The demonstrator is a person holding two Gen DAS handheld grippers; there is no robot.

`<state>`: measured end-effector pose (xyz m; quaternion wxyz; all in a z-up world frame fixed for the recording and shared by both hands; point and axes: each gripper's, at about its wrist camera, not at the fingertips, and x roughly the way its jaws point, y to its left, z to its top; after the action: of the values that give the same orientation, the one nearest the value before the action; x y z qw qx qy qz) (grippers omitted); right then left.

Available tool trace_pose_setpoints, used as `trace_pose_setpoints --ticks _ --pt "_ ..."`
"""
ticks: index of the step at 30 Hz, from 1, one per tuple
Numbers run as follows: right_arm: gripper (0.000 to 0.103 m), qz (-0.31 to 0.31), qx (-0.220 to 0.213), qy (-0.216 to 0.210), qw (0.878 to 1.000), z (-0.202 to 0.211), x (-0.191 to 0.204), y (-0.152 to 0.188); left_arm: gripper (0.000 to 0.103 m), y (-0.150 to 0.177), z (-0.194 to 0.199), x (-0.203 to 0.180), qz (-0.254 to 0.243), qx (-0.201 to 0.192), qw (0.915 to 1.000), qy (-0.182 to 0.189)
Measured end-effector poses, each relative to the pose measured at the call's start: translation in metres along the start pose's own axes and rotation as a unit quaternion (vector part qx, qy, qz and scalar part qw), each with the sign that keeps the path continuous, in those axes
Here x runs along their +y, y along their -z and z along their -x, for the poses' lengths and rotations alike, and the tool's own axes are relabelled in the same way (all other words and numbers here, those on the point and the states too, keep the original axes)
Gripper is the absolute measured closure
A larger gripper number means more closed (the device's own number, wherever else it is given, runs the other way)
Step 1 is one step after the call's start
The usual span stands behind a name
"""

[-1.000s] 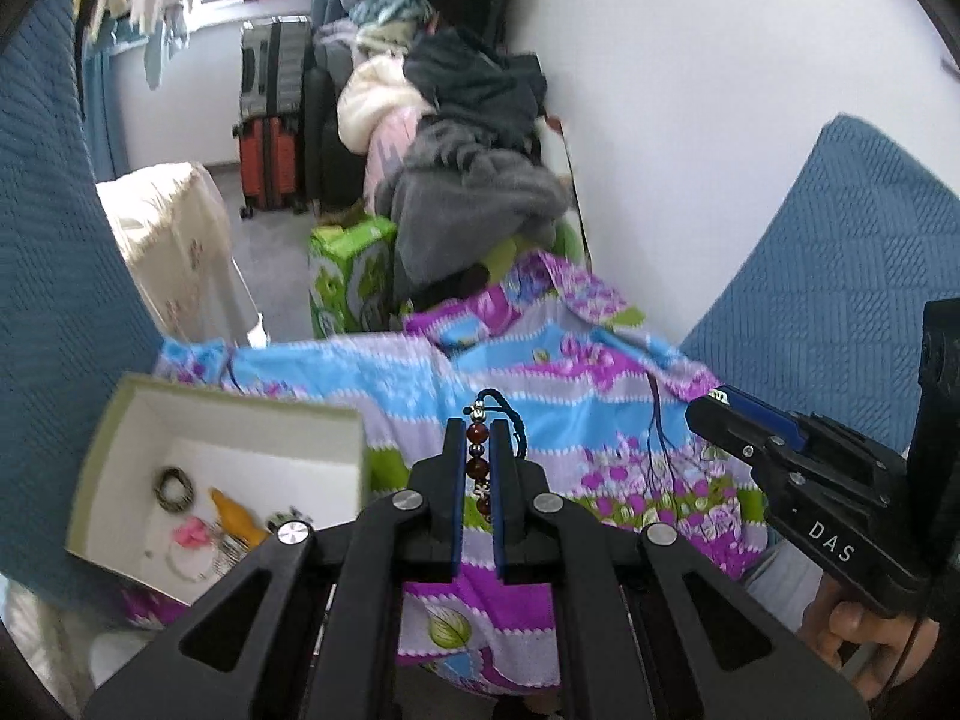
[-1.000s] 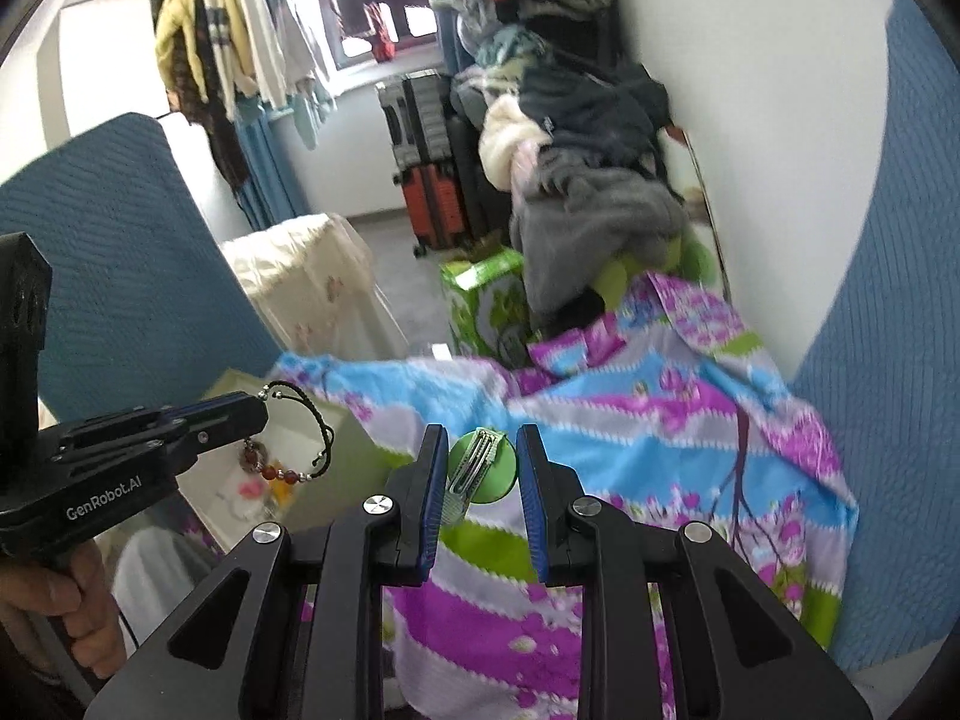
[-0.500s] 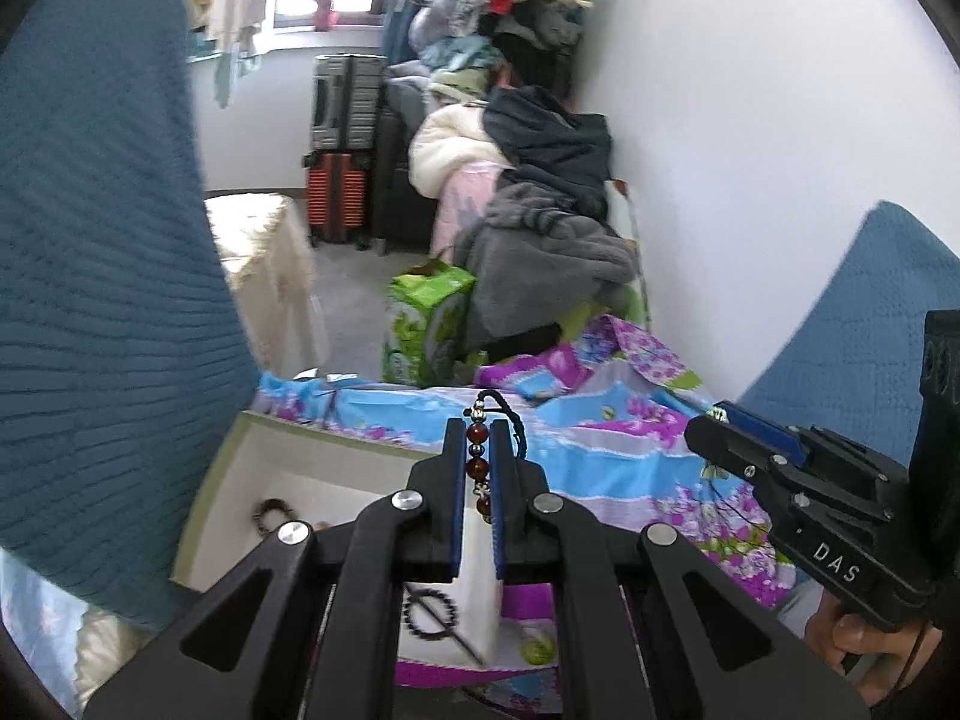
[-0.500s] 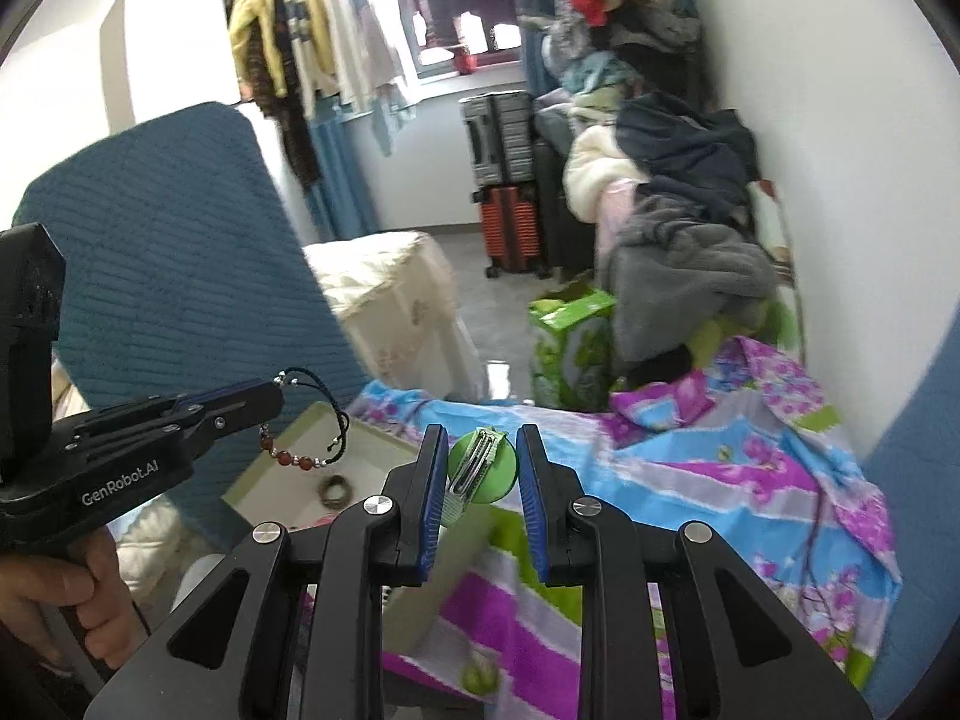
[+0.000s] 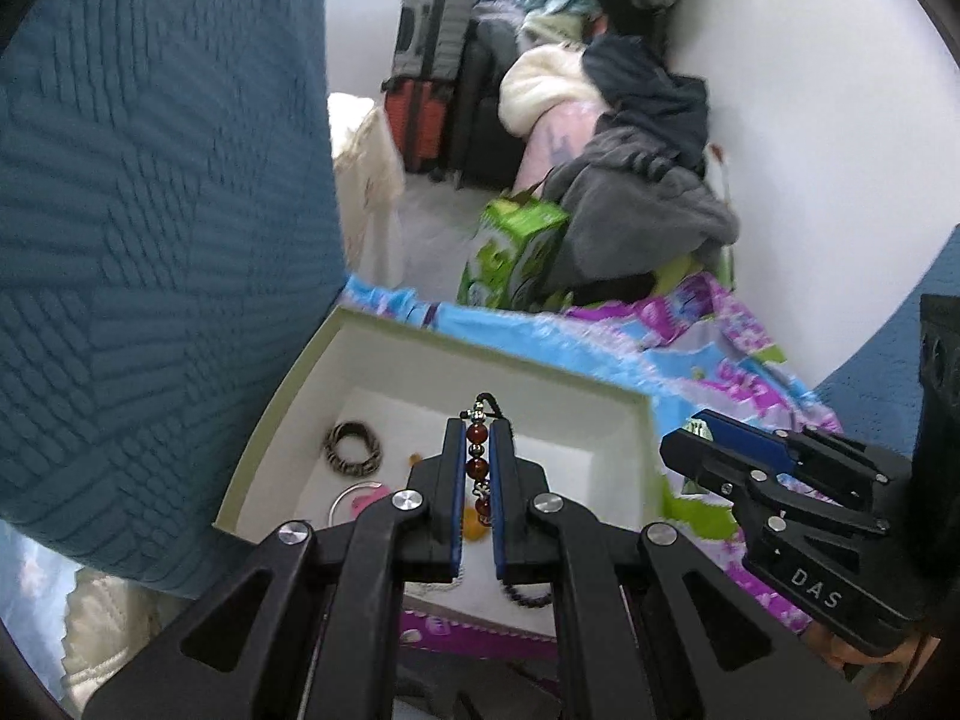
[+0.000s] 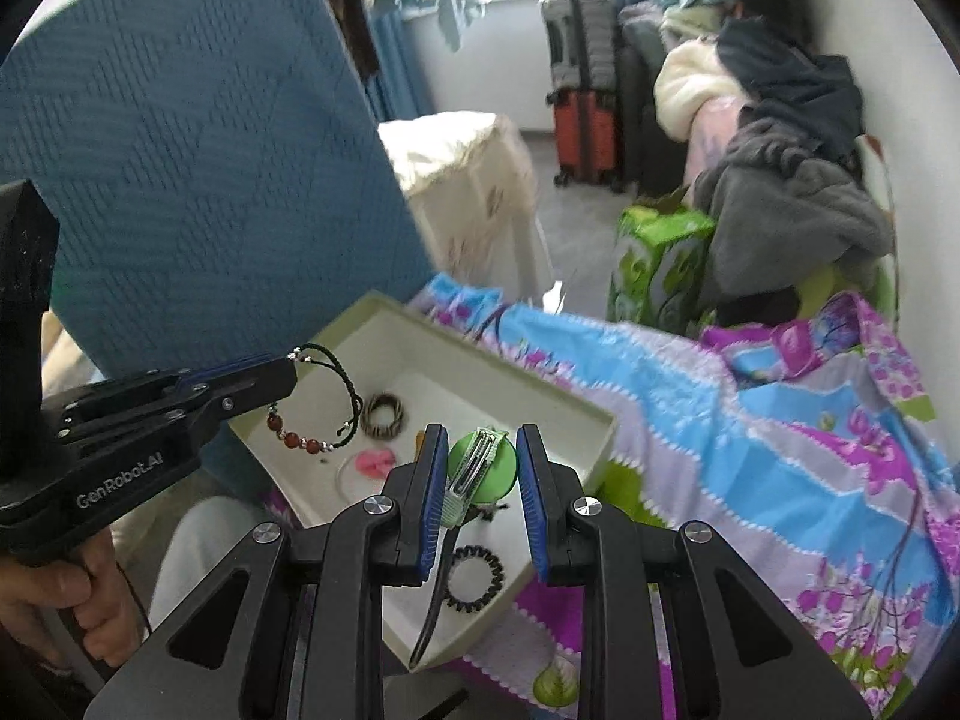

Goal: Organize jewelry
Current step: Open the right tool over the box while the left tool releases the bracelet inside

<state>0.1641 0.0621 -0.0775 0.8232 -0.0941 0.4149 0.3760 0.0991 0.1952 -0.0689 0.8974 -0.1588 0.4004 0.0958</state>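
While the box (image 6: 591, 420) already holds several hair ties, left gripper (image 5: 478, 450) is clamped on the bead bracelet (image 6: 312, 414) and right gripper (image 6: 477, 468) on the green clip (image 6: 483, 468), both over the box, neither dropped in yet.

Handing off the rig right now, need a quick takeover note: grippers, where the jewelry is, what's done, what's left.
Left gripper: shut on the red bead bracelet, hanging over the box.
Right gripper: shut on the green hair clip, also above the box.
Done: striped ring, pink piece and black hair tie lie in the box.
Left: lower and release bracelet and clip into the box, presumably; neither is dropped yet.
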Motion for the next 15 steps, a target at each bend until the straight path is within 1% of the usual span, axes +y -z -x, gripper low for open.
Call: trace_pose_setpoints --ticks 7,12,15 --pt "0.081 0.010 0.041 -0.001 0.999 -0.038 0.004 0.005 0.096 0.007 -0.029 0.017 0.015 0.033 0.9993 -0.009" --pt "0.081 0.005 0.051 0.000 0.999 -0.048 -0.001 0.009 0.096 0.011 -0.042 0.019 0.009 0.051 0.9986 -0.009" --pt "0.079 0.000 0.056 -0.002 0.998 -0.049 -0.004 0.009 0.096 0.011 -0.043 0.018 0.004 0.053 0.9985 -0.012"
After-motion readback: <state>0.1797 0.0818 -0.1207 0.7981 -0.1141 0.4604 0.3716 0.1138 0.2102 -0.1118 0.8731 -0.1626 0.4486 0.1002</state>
